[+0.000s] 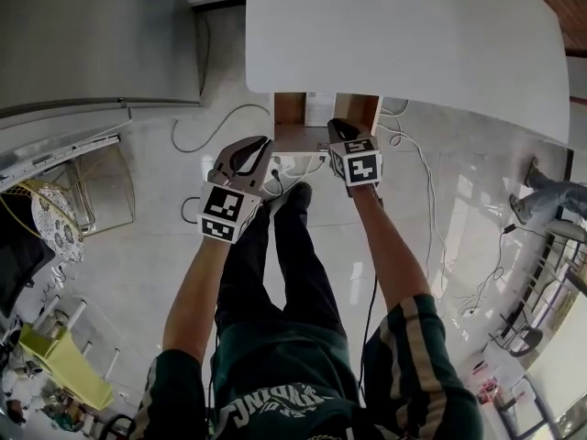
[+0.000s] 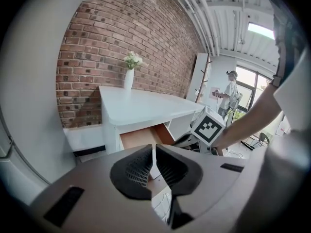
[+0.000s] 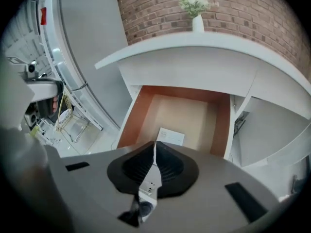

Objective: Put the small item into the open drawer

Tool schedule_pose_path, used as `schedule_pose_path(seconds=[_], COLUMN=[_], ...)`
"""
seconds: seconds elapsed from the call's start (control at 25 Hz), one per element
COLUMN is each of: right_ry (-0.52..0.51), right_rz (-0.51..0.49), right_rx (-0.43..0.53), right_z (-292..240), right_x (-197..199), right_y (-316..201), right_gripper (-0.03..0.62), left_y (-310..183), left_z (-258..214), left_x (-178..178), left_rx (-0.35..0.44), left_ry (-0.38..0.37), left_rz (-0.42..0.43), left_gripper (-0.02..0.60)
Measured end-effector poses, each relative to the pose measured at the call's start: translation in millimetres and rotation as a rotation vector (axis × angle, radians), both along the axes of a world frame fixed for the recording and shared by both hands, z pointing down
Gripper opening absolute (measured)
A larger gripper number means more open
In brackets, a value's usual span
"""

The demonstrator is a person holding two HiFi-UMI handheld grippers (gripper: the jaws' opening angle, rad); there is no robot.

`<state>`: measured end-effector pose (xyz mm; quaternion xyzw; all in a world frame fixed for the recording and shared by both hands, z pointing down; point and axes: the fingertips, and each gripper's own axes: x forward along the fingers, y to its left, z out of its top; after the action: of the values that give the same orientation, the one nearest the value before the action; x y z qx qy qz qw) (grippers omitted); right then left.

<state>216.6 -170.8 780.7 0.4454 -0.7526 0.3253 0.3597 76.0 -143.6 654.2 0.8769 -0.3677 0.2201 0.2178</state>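
Right gripper (image 1: 341, 131) reaches over the front edge of the open drawer (image 1: 286, 108) under the white table (image 1: 404, 35). A small white item (image 1: 319, 108) lies inside the drawer, just beyond the tips. Left gripper (image 1: 257, 149) hangs lower and to the left, above the floor, near what looks like a power strip (image 1: 295, 163).

In the left gripper view the jaws are pressed together with nothing between them. The drawer shows beyond them, and the right gripper's marker cube (image 2: 210, 126) sits at the drawer's right. A vase (image 2: 129, 79) stands on the table, well apart from the work.

In the right gripper view the jaws are also pressed together, and I see nothing pinched in them. The item lies flat on the drawer floor near its front, with its near corner hidden behind the jaw tips. Whether the tips touch it I cannot tell.

The item looks to be already in place, so the step in hand is probably getting clear of it. Doing that well calls for drawing the right gripper up and back, with the tips lifted first so the flat item is not dragged forward. It should miss the drawer front and the table's underside. The left gripper should keep away from the cables on the floor.
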Motion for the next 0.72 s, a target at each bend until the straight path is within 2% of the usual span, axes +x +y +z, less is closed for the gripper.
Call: schedule_pose_path(seconds=[0.4,0.6,0.72], right_ry=[-0.05,-0.092,-0.127], right_rz=[0.014,0.049,0.066], right_rx=[0.129,0.226,0.274], right_z=[-71.3,-131.8,-165.3], right_x=[11.5,21.8,15.2], right_y=[30.6,31.6,34.3], right_gripper=[0.035,0.035,0.035], left_y=[12.9,18.5,20.7], left_z=[-41.0,-70.1,-84.6], left_x=[21.3,34.4,31.1], left_rx=[0.011,0.026,0.037], left_ry=[0.009,0.028,0.038], left_rz=[-0.008,-0.023,-0.033], left_gripper=[0.035,0.035,0.035])
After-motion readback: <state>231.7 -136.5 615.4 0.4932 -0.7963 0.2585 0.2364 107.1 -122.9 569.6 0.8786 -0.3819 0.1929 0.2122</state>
